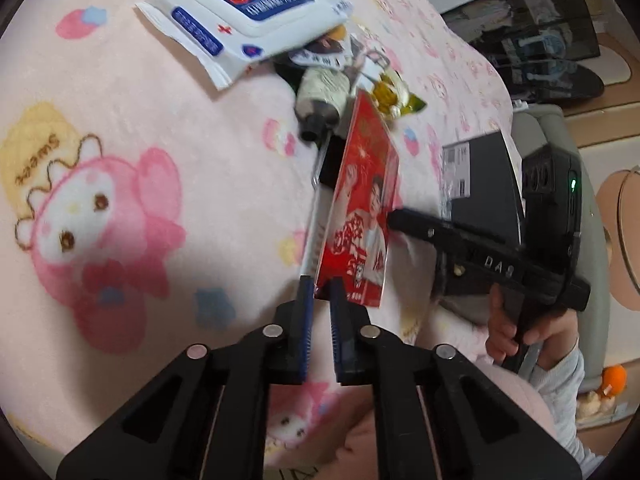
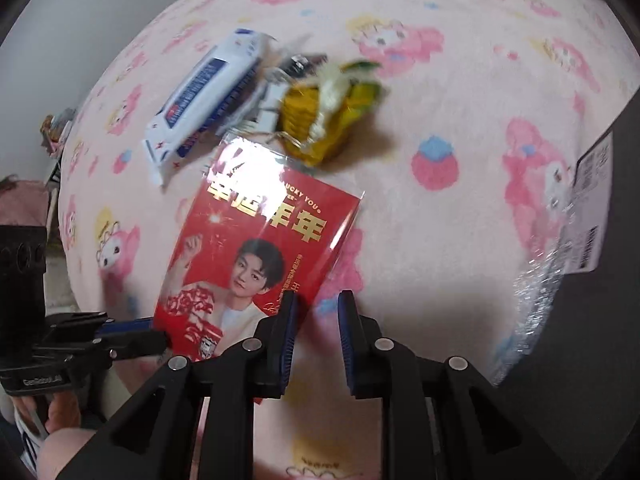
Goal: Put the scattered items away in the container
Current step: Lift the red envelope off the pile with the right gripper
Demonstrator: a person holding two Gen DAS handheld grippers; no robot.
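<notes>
On the pink blanket [image 2: 460, 240] a wipes pack [image 1: 248, 12] and yellow pouch [image 2: 332, 116] lay unpacked at upper centre, the black container [image 1: 484, 184] waited right, the left gripper [image 1: 320, 292] pinched the red card [image 1: 360, 208], and the right gripper [image 2: 318, 308] stood empty.

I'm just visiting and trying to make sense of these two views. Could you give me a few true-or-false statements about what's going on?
1. The left gripper is clamped on the lower edge of the red card. True.
2. The wet-wipes pack already sits in a container. False: it lies on the pink blanket.
3. The blanket is printed with cartoon characters. True.
4. The right gripper holds the wet-wipes pack. False: nothing is between its fingers, and the pack lies farther off.
5. The wet-wipes pack is green. False: it is white and blue.
</notes>
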